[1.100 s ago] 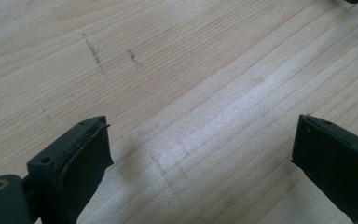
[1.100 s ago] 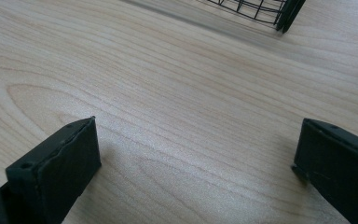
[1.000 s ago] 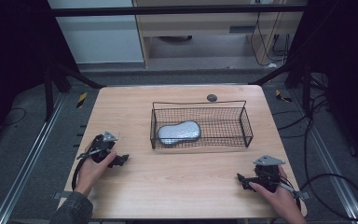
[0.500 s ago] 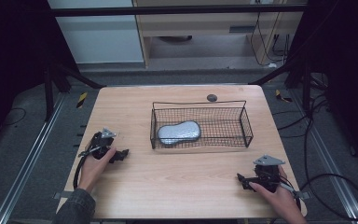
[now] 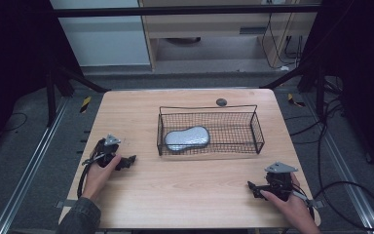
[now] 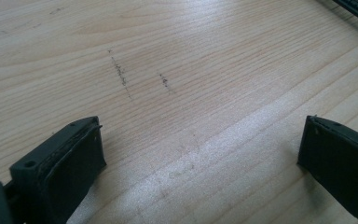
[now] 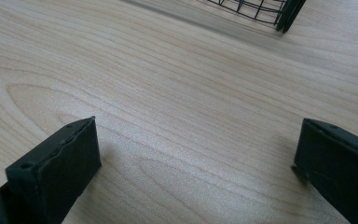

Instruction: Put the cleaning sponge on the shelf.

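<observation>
Worktop (image 5: 185,195): pale wood, grain running across, a few faint dark scratches ahead of the left claw in the left gripper view.

Left claw (image 5: 129,160): held in the person's left hand (image 5: 100,170), low on the worktop, tips pointing toward the basket. Jaws stood wide apart with bare wood between them; nothing held. Seen along its own jaws, left claw (image 6: 200,154) had a corner of black wire at the far upper right.

Right claw (image 5: 251,186): held in the right hand (image 5: 287,204), grey plate on top, tips pointing toward the left claw's side of the worktop. Jaws spread wide, gripping nothing. Seen along its own jaws, right claw (image 7: 196,149) had only wood between the jaws, with the basket's corner ahead and to the upper right.

Basket (image 5: 209,113): black wire, oblong, lying beyond both claws and between them, well apart from each.

Pad (image 5: 186,138): grey, peanut-shaped, lying flat inside the basket at the end nearer the left claw.

Disc (image 5: 221,102): small, dark, round, on the worktop just past the basket's far rim, well away from either claw.
</observation>
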Available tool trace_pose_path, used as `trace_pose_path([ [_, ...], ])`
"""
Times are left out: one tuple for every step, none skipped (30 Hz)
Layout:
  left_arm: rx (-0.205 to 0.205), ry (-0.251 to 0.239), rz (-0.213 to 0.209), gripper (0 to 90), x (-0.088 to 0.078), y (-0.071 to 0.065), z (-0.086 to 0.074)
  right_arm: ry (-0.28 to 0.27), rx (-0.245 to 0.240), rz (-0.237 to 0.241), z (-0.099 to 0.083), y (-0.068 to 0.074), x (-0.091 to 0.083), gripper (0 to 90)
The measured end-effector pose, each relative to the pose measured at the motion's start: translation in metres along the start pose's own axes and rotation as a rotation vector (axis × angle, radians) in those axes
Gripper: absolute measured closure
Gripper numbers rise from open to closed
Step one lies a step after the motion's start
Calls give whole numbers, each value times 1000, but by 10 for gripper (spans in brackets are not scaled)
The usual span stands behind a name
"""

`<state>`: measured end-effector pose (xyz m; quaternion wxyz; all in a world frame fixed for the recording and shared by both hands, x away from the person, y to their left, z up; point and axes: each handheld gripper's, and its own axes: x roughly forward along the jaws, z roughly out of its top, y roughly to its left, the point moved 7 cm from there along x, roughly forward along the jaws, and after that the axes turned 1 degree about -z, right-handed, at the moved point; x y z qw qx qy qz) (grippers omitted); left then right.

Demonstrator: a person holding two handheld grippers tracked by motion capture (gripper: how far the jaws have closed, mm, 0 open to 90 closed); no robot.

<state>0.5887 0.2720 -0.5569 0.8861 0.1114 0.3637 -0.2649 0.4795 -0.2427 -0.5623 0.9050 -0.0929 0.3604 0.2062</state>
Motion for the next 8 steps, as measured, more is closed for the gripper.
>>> trace_pose_path([
  [0, 0, 0, 0, 0, 0, 0, -1, -2, 0, 0, 0, 0, 3],
  [0, 0, 0, 0, 0, 0, 0, -1, -2, 0, 0, 0, 0, 3],
  [0, 0, 0, 0, 0, 0, 0, -1, -3, 0, 0, 0, 0, 3],
  [0, 0, 0, 0, 0, 0, 0, 0, -1, 0, 0, 0, 0, 3],
  [1, 0, 0, 0, 0, 0, 0, -1, -3, 1, 0, 0, 0, 3],
  [0, 0, 0, 0, 0, 0, 0, 0, -2, 1, 0, 0, 0, 3],
  [0, 0, 0, 0, 0, 0, 0, 0, -3, 2, 0, 0, 0, 3],
  [0, 0, 0, 0, 0, 0, 0, 0, -3, 3, 0, 0, 0, 3],
])
